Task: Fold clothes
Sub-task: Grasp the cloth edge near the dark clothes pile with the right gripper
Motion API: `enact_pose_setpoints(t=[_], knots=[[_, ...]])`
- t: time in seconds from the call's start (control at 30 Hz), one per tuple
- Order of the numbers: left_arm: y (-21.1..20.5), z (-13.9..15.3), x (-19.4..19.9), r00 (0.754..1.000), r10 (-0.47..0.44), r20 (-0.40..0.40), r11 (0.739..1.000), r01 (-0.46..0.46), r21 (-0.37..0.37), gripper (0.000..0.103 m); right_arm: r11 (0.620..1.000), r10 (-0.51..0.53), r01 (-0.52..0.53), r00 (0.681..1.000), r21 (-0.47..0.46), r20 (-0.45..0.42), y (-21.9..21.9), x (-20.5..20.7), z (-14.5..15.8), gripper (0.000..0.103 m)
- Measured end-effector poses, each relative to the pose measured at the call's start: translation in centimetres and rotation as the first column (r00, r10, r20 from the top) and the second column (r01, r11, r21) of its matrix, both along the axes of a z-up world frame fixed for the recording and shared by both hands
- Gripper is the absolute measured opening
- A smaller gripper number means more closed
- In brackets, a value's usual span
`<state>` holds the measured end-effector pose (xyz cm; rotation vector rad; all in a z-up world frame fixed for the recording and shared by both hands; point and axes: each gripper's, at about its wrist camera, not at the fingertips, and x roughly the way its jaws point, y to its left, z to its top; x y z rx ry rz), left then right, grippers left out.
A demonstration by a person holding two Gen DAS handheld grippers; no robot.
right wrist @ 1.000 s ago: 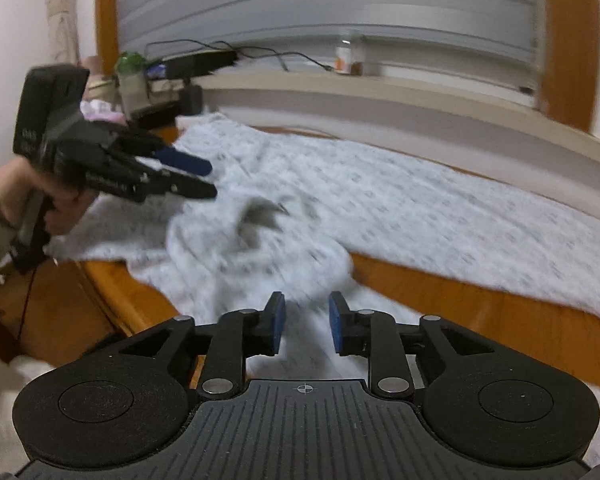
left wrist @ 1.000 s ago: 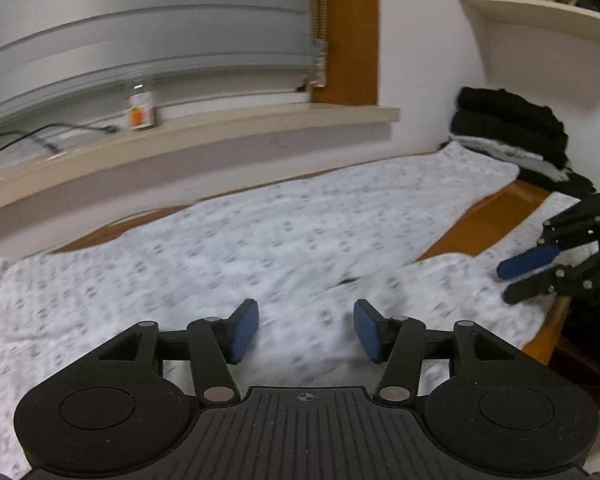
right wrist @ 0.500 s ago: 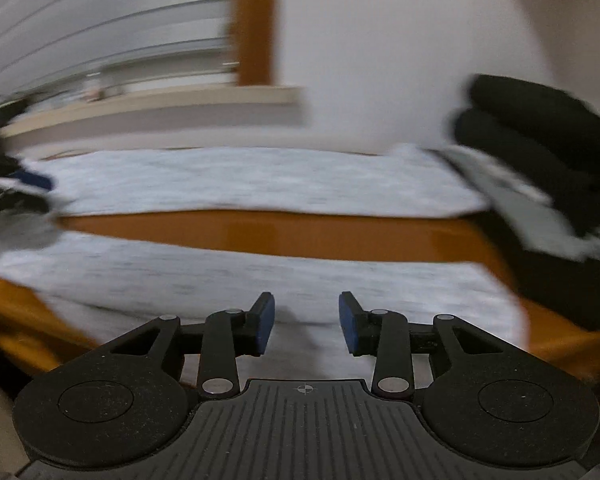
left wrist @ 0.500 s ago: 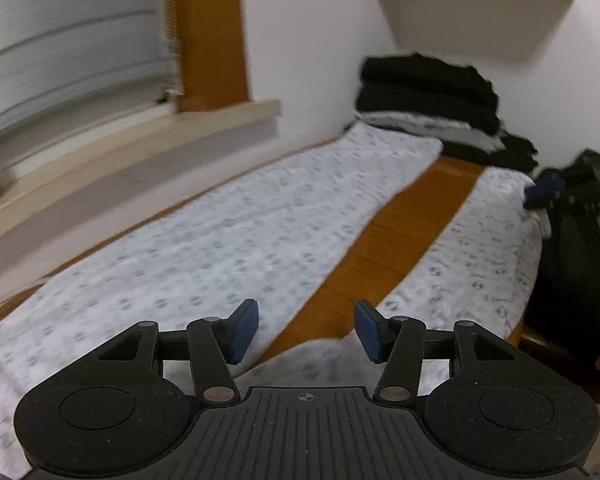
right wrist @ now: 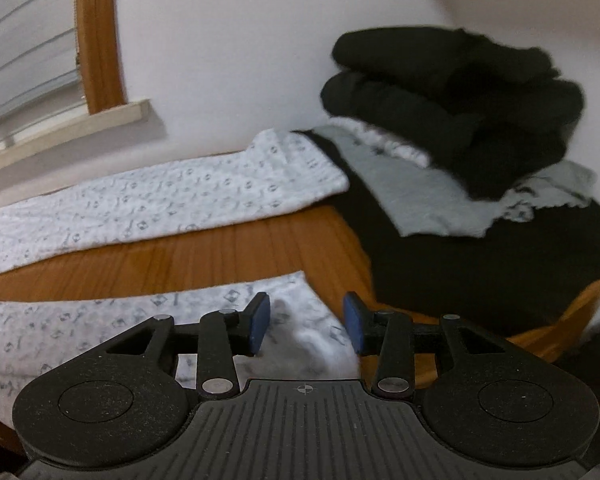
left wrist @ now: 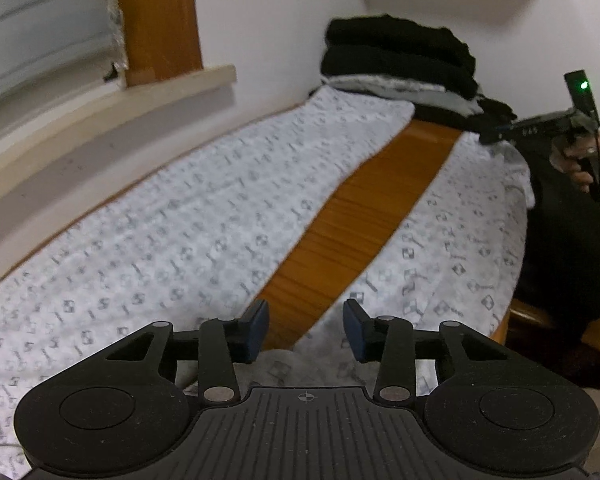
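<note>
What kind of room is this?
Probably a room at home, maybe a bedroom: a window with blinds, a pile of folded clothes and patterned pants spread on a wooden table.

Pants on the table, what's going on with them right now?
A person holds a gripper in each hand over white patterned pants spread on a wooden table, legs apart. The left gripper is open over the crotch end, gripping nothing. The right gripper is open at the hem of the near leg, cloth between its fingers but not clamped. A stack of folded clothes sits at the far end. No fold has been made yet.
</note>
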<state>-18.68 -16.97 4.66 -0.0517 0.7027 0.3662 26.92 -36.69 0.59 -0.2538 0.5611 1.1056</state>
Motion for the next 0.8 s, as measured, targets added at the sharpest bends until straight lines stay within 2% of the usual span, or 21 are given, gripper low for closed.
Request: enact_pose_setpoints(t=[0.1, 0.17, 0.23, 0.4, 0.53, 0.7, 0.77, 0.8], knots=[[-0.4, 0.3, -0.8, 1.0, 0.013, 0.01, 1.0, -0.013, 0.02, 0.045, 1.0, 0.019, -0.019, 0.999, -0.004, -0.035, 0.8, 0.3, -0.4, 0.038], [-0.4, 0.3, -1.4, 1.0, 0.025, 0.011, 0.999, -0.025, 0.025, 0.046, 0.999, 0.038, -0.038, 0.998, 0.013, -0.054, 0.8, 0.3, -0.3, 0.016], [-0.2, 0.2, -2.1, 0.999, 0.045, 0.012, 0.999, -0.046, 0.027, 0.046, 0.997, 0.053, -0.05, 0.997, 0.053, -0.059, 0.1, 0.2, 0.3, 0.007], [0.7, 0.1, -4.6, 0.993, 0.105, 0.049, 0.994, -0.105, 0.005, 0.047, 0.989, 0.074, -0.069, 0.997, 0.127, -0.033, -2.0, -0.5, 1.8, 0.007], [1.0, 0.5, -5.7, 0.99, 0.125, 0.071, 0.992, -0.125, -0.005, 0.047, 0.988, 0.152, -0.151, 0.988, 0.043, -0.028, -1.5, -1.3, 1.4, 0.011], [1.0, 0.6, -6.4, 0.987, 0.137, 0.086, 0.991, -0.136, -0.007, 0.047, 0.98, 0.199, -0.199, 0.98, -0.002, -0.001, -0.4, -2.1, 1.3, 0.013], [1.0, 0.7, -6.6, 0.986, 0.141, 0.091, 0.99, -0.14, -0.007, 0.047, 0.983, 0.182, -0.181, 0.983, -0.041, 0.004, 0.5, -1.6, 1.1, 0.026], [1.0, 0.7, -6.7, 0.985, 0.142, 0.093, 0.99, -0.142, -0.007, 0.047, 0.984, 0.171, -0.17, 0.985, -0.059, 0.002, 0.9, -1.2, 1.0, 0.028]])
